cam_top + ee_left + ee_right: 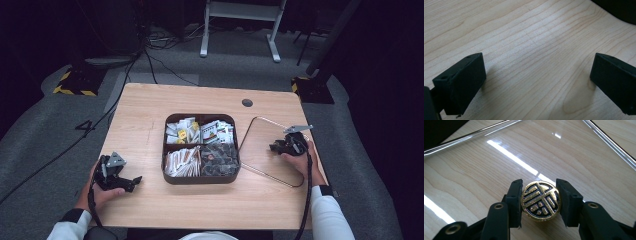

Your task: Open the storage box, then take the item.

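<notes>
One gold coin between right claw pads

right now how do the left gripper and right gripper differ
The left gripper is open with nothing between its jaws; the right gripper is shut on a gold knob. The left hovers over bare table; the right is over the clear lid beside the tray. Both have black jaws.

Wooden table, brown divided tray
</notes>
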{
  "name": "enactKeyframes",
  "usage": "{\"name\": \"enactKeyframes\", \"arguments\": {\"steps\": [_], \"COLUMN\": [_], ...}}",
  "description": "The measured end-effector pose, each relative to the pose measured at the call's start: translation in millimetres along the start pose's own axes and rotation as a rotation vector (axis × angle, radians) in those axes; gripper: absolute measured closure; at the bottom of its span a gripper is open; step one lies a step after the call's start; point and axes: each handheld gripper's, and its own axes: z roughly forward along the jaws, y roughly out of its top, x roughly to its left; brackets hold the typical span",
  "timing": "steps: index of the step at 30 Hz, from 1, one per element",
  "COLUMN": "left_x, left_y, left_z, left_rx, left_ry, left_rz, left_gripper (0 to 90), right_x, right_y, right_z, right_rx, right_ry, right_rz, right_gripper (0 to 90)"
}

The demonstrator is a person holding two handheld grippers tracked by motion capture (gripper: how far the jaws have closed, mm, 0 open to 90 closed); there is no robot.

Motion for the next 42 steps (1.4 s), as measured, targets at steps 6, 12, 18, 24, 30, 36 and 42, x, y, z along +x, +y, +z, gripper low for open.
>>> {"name": "enactKeyframes", "arguments": {"steps": [6,12,18,24,30,36,42], "left_x": [0.2,0.3,0.3,0.3,0.5,0.5,0.6], "left_y": [0.0,0.1,0.1,0.1,0.2,0.2,0.2], "left_z": [0.0,0.1,0.1,0.1,0.2,0.2,0.2], "left_rx": [0.001,0.000,0.001,0.000,0.000,0.000,0.000], "left_ry": [-0.002,-0.003,-0.003,-0.003,-0.004,-0.005,-0.005], "left_rz": [0.002,0.003,0.004,0.003,0.005,0.005,0.005], "left_gripper": [0.5,0.5,0.5,0.5,0.5,0.5,0.5], "right_x": [-4.6,-5.1,2.4,12.6,22.8,35.3,46.6], "right_y": [-3.6,-2.8,2.5,11.6,19.9,37.2,58.7], "right_z": [-3.4,-7.0,-9.0,-15.3,-18.7,-23.5,-29.5], "right_rx": [-0.026,-0.043,-0.045,-0.090,-0.112,-0.149,-0.199], "right_ry": [0.019,-0.005,-0.012,0.017,0.034,0.038,0.052], "right_rz": [0.047,0.056,0.042,0.025,-0.006,-0.046,-0.070], "right_gripper": [42.2,33.6,31.4,31.5,31.8,32.9,33.7]}}
